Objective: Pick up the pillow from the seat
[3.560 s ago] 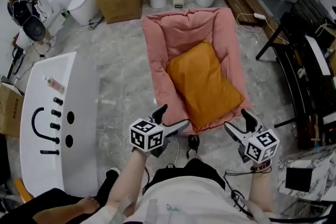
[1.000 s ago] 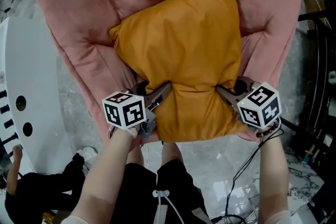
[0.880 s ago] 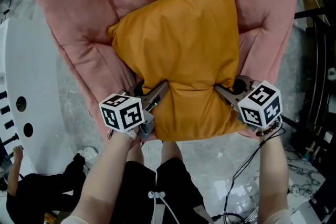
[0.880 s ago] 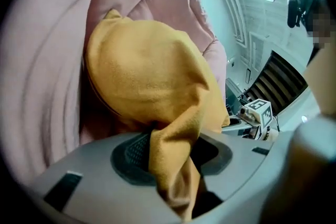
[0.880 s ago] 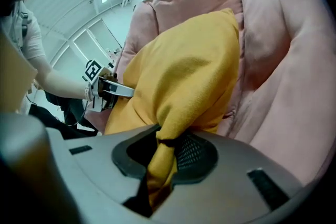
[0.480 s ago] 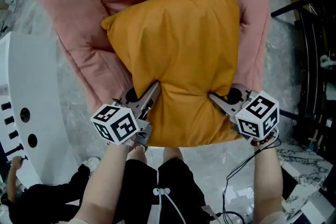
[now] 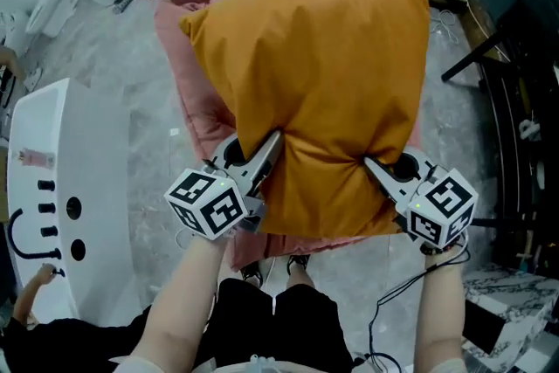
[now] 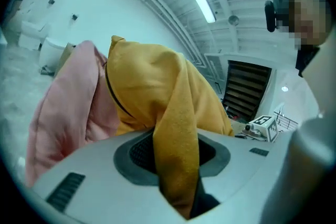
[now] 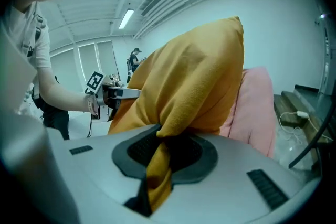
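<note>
Mid-lift: left gripper [image 7: 269,148], jaws just tightened, and right gripper [image 7: 373,168] pinch the pillow [image 7: 323,57] above the seat [image 7: 188,100]; next, carry it clear.

Both bare forearms [image 7: 185,297] reach forward, the grey two-jaw left gripper [image 7: 270,145] and right gripper [image 7: 373,165] each pinching a fold of the mustard-orange fabric pillow [image 7: 323,74], the left jaws having just closed tighter.
</note>
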Available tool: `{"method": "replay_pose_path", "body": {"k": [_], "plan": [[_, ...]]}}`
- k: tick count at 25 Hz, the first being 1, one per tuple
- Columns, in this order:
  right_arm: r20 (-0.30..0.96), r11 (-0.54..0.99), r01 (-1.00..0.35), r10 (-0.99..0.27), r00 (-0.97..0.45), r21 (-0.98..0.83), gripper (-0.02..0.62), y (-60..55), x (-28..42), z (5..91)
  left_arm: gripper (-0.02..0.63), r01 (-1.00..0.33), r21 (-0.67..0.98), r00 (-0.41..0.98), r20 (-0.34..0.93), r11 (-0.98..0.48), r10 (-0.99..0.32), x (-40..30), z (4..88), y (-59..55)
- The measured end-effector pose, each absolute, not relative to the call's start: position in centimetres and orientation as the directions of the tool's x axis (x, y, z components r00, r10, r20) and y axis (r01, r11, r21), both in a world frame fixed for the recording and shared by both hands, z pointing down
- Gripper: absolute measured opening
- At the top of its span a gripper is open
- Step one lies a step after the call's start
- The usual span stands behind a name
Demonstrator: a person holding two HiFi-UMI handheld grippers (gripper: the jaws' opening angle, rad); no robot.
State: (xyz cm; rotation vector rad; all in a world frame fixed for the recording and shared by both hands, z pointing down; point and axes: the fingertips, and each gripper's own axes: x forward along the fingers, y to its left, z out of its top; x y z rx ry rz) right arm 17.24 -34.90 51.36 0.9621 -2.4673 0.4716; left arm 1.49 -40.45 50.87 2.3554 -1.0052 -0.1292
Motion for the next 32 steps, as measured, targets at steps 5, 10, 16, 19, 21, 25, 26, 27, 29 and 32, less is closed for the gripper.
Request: {"method": "replay_pose_path", "body": {"k": [5,10,16,19,21,25,26,27,29,32], "plan": [[0.406,0.695,-0.715,-0.633,-0.659,-0.076,0.075,-35.6,14.1,42.2,0.141,-0.653,0.413,0.705,0.026,-0.635,-0.708,-1.4,40.2,-41.5],[0.306,0.699,-0.713,-0.691,-0.654,0.055,0.075,-36.7,11.2,32.1,0.141,-0.658,0.312,0.693,-0.103,-0.685,-0.713,-4.4,29.4,-41.9],[0.204,0.687,-0.711,-0.725,-0.658,0.149,0.077,-36.0,8.9,23.0,0.141,-0.670,0.197,0.685,-0.209,-0.716,-0.698,-6.8,19.4,-40.7],[0.152,0.658,-0.727,-0.753,-0.640,0.196,0.078,-35.5,7.9,18.8,0.141,-0.669,0.150,0.685,-0.257,-0.728,-0.682,-7.8,14.9,-39.9],[0.122,0.639,-0.736,-0.768,-0.629,0.225,0.080,-34.9,7.0,16.6,0.141,-0.667,0.126,0.683,-0.291,-0.734,-0.670,-8.8,12.6,-39.0],[0.055,0.603,-0.745,-0.786,-0.616,0.285,0.080,-33.5,6.4,12.1,0.141,-0.663,0.069,0.678,-0.367,-0.746,-0.637,-9.5,8.0,-37.2],[0.037,0.592,-0.747,-0.790,-0.612,0.302,0.080,-33.3,6.5,11.0,0.141,-0.660,0.051,0.680,-0.386,-0.750,-0.624,-9.4,6.9,-36.9],[0.022,0.581,-0.749,-0.794,-0.607,0.318,0.080,-33.0,6.6,10.1,0.141,-0.657,0.036,0.680,-0.403,-0.753,-0.612,-9.3,5.9,-36.6],[0.003,0.563,-0.752,-0.801,-0.599,0.342,0.080,-32.6,6.8,8.6,0.141,-0.653,0.011,0.680,-0.430,-0.757,-0.594,-9.1,4.4,-35.9],[-0.020,0.547,-0.756,-0.806,-0.592,0.360,0.080,-32.3,7.1,7.2,0.141,-0.647,-0.016,0.684,-0.452,-0.762,-0.572,-8.9,2.8,-35.3]]}}
